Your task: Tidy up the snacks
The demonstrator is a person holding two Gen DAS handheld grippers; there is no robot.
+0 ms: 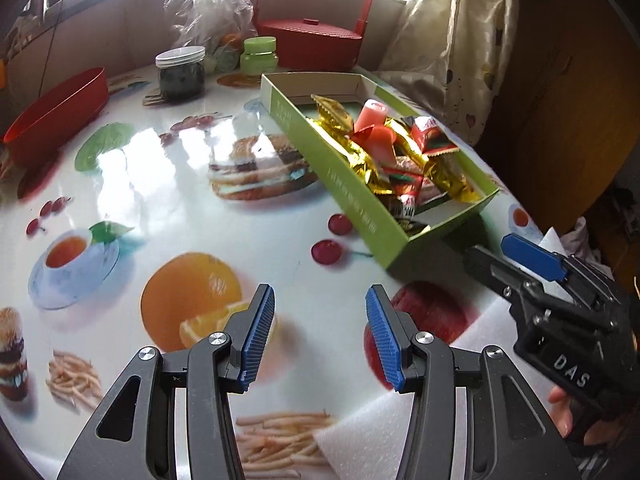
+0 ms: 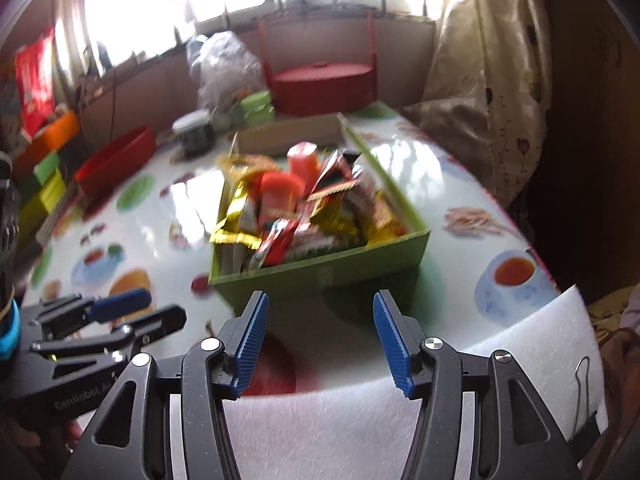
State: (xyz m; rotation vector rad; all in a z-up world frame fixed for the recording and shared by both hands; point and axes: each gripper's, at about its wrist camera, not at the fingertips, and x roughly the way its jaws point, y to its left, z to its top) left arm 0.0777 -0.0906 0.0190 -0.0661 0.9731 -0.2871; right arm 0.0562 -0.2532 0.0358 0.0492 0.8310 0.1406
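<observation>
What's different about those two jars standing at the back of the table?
The clear jar has a flat white lid and see-through walls showing dark contents; the green jar is lime green all over, lid included, so its contents stay hidden. The clear jar stands left of the green jar and nearer the red tub. Both are upright, lidded and untouched.

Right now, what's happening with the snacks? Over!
Left gripper open, empty. Right gripper open, empty. Snacks piled in green box. Nothing blocking the way.
</observation>
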